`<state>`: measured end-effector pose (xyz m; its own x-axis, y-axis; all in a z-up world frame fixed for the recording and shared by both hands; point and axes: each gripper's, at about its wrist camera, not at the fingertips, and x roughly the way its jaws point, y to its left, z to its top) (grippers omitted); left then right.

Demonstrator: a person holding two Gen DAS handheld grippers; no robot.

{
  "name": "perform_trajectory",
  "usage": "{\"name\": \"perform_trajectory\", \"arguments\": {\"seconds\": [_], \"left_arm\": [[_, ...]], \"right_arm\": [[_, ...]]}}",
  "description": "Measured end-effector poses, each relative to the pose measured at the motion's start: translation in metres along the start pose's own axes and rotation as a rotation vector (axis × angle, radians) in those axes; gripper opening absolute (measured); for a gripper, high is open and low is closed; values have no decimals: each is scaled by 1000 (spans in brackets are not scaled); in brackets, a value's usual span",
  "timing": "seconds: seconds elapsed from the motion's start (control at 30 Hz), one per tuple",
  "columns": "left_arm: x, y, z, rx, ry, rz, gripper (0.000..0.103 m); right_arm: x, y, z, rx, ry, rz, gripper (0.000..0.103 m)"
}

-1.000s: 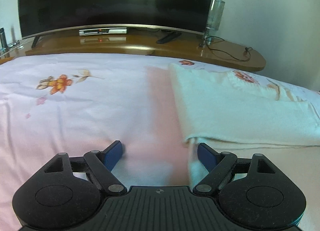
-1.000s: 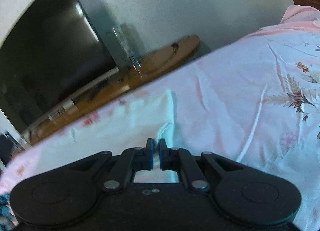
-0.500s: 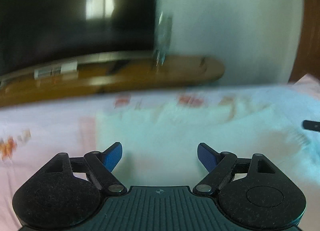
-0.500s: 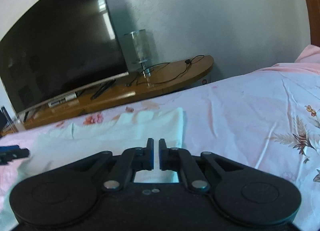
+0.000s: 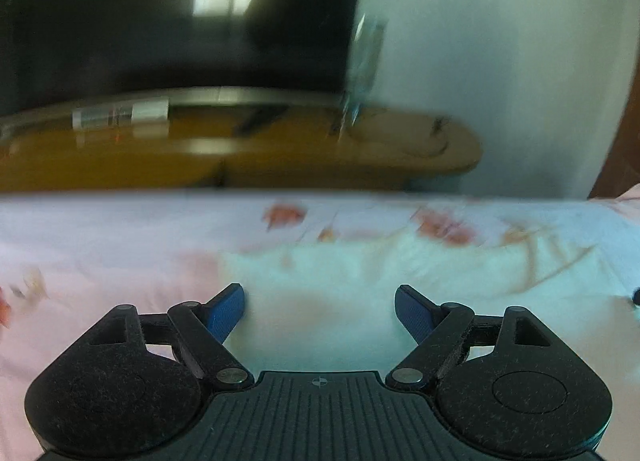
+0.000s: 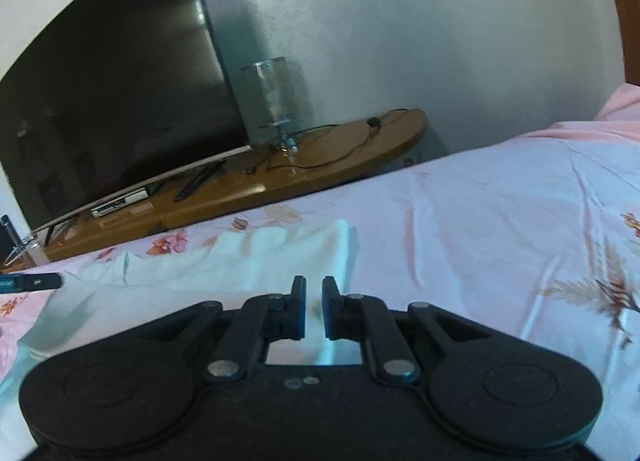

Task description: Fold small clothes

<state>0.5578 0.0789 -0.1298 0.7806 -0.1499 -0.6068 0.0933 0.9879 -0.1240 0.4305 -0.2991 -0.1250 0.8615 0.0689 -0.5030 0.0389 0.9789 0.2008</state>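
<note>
A folded white garment [image 5: 360, 273] lies flat on the pink flowered bed sheet [image 5: 100, 241]. My left gripper [image 5: 320, 301] stands open just above the garment's left part, blue pads wide apart and nothing between them; this view is blurred. In the right wrist view the garment [image 6: 248, 261] stretches to the left, and my right gripper [image 6: 314, 293] hovers low over its right end. Its jaws are opening, with a narrow gap between them and no cloth pinched. The left gripper's tip [image 6: 36, 282] shows at the left edge of that view.
Beyond the bed's far edge stands a wooden TV stand [image 6: 320, 165] with a large dark TV [image 6: 112, 101], a glass lamp [image 6: 276, 101] and cables. The pink sheet [image 6: 480, 221] runs on to the right of the garment. A white wall lies behind.
The left gripper has swung right, from the garment's left edge to over the garment, still open. The right gripper's jaws have parted a little, and its view has rolled more level.
</note>
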Motion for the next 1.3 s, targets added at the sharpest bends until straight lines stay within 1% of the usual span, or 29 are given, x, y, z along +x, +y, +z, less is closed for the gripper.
{"name": "perform_trajectory", "arguments": {"seconds": [0.03, 0.07, 0.13, 0.17, 0.2, 0.27, 0.3, 0.33, 0.37, 0.4, 0.47, 0.5, 0.57, 0.6, 0.63, 0.67, 0.7, 0.73, 0.77, 0.8, 0.9, 1.0, 1.03, 1.07, 1.13, 1.2, 1.23, 1.27, 1.3], "left_arm": [[3, 2, -3, 14, -30, -1, 83], [4, 1, -1, 16, -29, 3, 83], [-6, 0, 5, -14, -55, -10, 83], [-11, 0, 6, -21, -89, -19, 83], [-12, -1, 8, -15, -100, -13, 83], [2, -1, 10, 1, -58, 4, 83], [15, -1, 7, 12, -1, 38, 86], [18, -4, 4, 50, -13, 68, 95], [22, -4, 4, 42, 13, 77, 96], [21, -1, 6, 27, 19, 71, 96], [13, 1, 10, 17, 13, 98, 96], [5, 3, 7, 15, 1, 94, 96], [-19, 8, -4, 2, -39, 68, 96], [-29, 10, -11, -2, -52, 65, 96], [-37, 13, -20, 0, -60, 62, 96], [-40, 12, -28, 20, -43, 67, 96], [-38, 10, -38, 52, -14, 97, 96], [-40, 13, -45, 36, -39, 89, 96], [-42, 15, -45, 15, -33, 87, 96], [-43, 16, -43, 0, -24, 89, 96], [-43, 13, -42, 8, -12, 103, 96], [-51, 15, -40, -16, -7, 96, 96], [-58, 15, -41, -16, -25, 78, 95], [-63, 15, -42, -12, -39, 63, 94], [-62, 15, -46, -10, -11, 39, 74], [-61, 15, -52, -17, -10, 32, 73], [-62, 14, -53, -13, -12, 39, 73], [-62, 12, -54, -17, -13, 45, 72], [-62, 11, -54, -17, -17, 51, 71]], "right_arm": [[8, 1, -1, 4, 30, -17, 12], [19, -1, -4, 12, 81, -36, 14], [19, -4, -2, 43, 68, -22, 14], [14, -4, 1, 36, 45, -17, 14], [10, -3, 2, 21, 21, -11, 15], [11, -2, 4, 4, 11, 4, 15], [16, -1, 3, -8, 26, 4, 15], [24, -1, 1, -18, 60, -18, 15], [31, -3, -1, -13, 93, -30, 18], [31, -4, 1, 2, 91, -30, 18], [30, -9, 4, 20, 95, -25, 18], [26, -10, 4, 29, 92, -26, 18], [10, -8, 5, 15, 54, -40, 21], [2, -8, 4, 9, 30, -29, 21], [-5, -7, 2, 7, 21, -15, 21], [-13, -6, 0, 1, 16, -6, 21], [-19, -4, -5, -16, 20, 1, 21], [-18, -2, -8, -34, 46, -4, 21], [-10, 1, -13, -54, 102, -30, 22], [-6, 1, -17, -56, 119, -38, 22], [-6, -2, -11, 18, 125, -41, 22], [-6, -1, -12, 21, 126, -46, 22], [-11, -1, -10, 36, 122, -45, 23], [-18, -1, -9, 46, 99, -30, 23], [-32, 3, -6, 30, 48, 2, 24], [-27, 4, -6, 25, 89, 7, 24], [-21, 4, -8, 28, 109, 8, 22], [-15, 5, -11, 19, 132, 11, 14], [-8, 8, -14, -4, 150, -12, 13]]}}
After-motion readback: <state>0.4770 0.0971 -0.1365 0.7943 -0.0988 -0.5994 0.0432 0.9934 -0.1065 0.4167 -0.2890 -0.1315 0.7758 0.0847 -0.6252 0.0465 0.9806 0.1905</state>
